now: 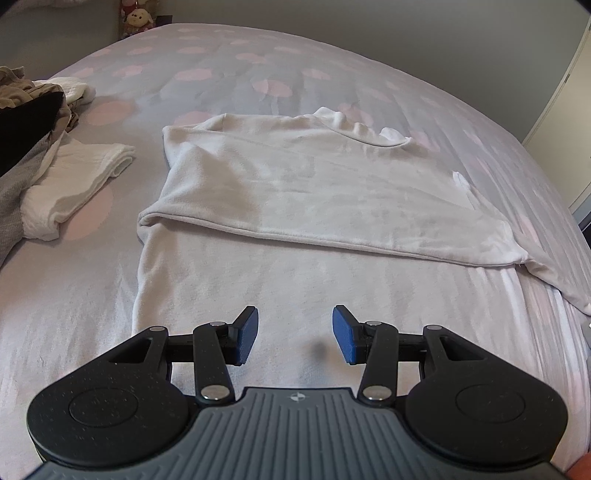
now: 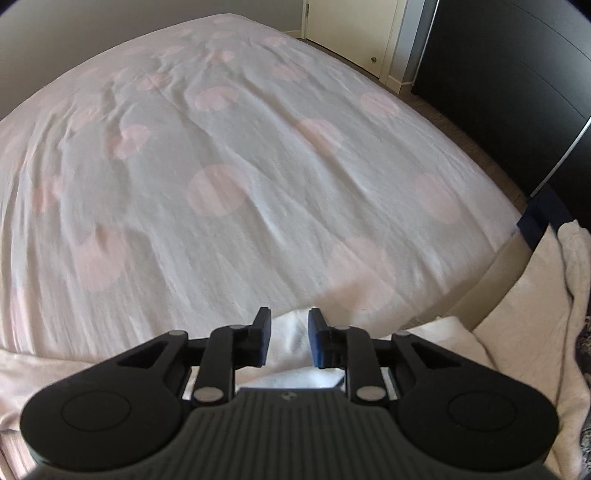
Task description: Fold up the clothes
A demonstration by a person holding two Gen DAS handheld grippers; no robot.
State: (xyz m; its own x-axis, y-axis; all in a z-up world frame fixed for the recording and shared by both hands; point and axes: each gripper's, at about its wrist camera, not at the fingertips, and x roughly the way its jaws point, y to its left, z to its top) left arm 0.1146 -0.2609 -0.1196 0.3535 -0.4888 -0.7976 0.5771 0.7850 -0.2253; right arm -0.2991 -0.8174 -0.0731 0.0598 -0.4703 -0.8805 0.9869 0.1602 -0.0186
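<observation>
Left gripper (image 1: 294, 334) hovers released over the white fleece top (image 1: 295, 184); right gripper (image 2: 289, 341) straddles a white fold, not clenched. Soft, light, limp: best pinched at an edge.

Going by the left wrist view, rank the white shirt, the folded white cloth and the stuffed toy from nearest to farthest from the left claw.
Measured from the left claw:
1. White shirt, straight ahead; its lower part runs under the claw.
2. Folded white cloth, off to the left beside the clothes pile.
3. Stuffed toy, far left corner beyond the bed.
</observation>
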